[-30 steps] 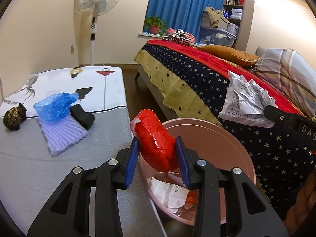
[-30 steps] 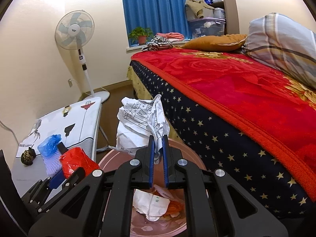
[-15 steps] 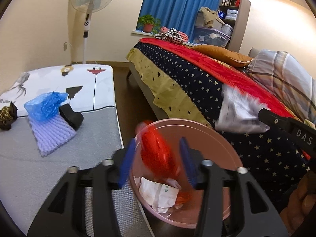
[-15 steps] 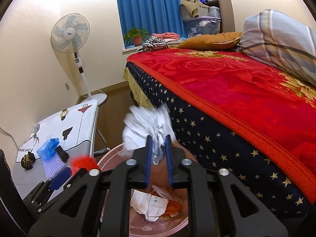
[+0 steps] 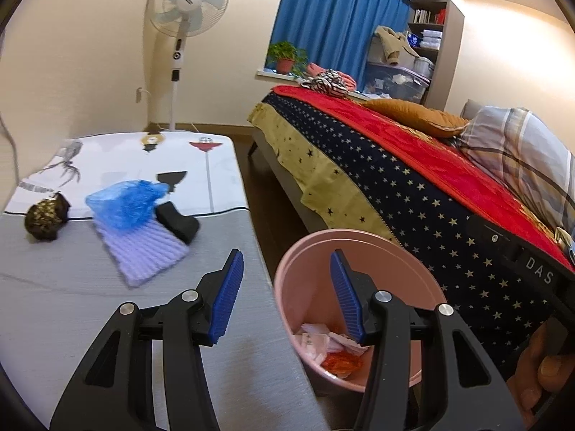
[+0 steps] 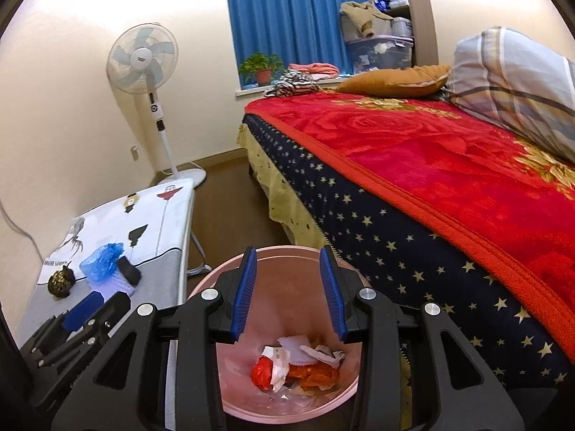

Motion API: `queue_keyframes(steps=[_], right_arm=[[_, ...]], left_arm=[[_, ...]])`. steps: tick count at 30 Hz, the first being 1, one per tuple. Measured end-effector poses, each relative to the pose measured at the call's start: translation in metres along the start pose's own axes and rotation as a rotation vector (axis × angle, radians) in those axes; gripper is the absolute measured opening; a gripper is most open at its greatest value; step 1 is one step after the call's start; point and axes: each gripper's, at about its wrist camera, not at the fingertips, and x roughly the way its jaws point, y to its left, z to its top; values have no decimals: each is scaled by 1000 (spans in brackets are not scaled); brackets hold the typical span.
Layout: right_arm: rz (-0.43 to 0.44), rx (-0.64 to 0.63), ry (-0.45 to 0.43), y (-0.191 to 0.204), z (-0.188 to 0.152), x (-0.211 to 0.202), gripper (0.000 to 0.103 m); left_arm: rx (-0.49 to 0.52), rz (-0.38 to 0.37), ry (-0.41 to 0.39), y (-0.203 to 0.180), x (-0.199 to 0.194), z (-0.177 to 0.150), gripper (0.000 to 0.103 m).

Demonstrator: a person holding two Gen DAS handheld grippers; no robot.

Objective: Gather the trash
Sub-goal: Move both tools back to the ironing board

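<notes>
A pink bin stands on the floor between the table and the bed. My left gripper is open over its near-left rim, with nothing between the blue pads. My right gripper hangs above the bin; its jaws are opening and hold nothing. A red wad and crumpled white paper lie at the bottom among other scraps. On the table rest a blue plastic bag, a dark speckled lump, a lilac knit piece and a small black object.
The grey and white table is on the left. A bed with a red blanket and starred cover fills the right, close to the bin. A standing fan is by the far wall. A hand grips the right tool.
My left gripper opened and the red wad dropped into the bin. My right gripper opened and the white paper fell in too. The left gripper shifted a little left and up.
</notes>
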Motion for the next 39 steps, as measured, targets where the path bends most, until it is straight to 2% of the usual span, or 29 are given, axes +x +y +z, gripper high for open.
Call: queue_keyframes(steps=[19,33,39], right_arm=[[164,-108,-16,65,-10,-2,37],[287,-110,21,104,-22,29,37],[349,-114,44,119,-24,48,36]], left_arm=[[-81,133,-34,64,-26,-2,49],[-169,275,-36,108,-23,-9,25],[-216,339,-52,130,-22,-7,24]])
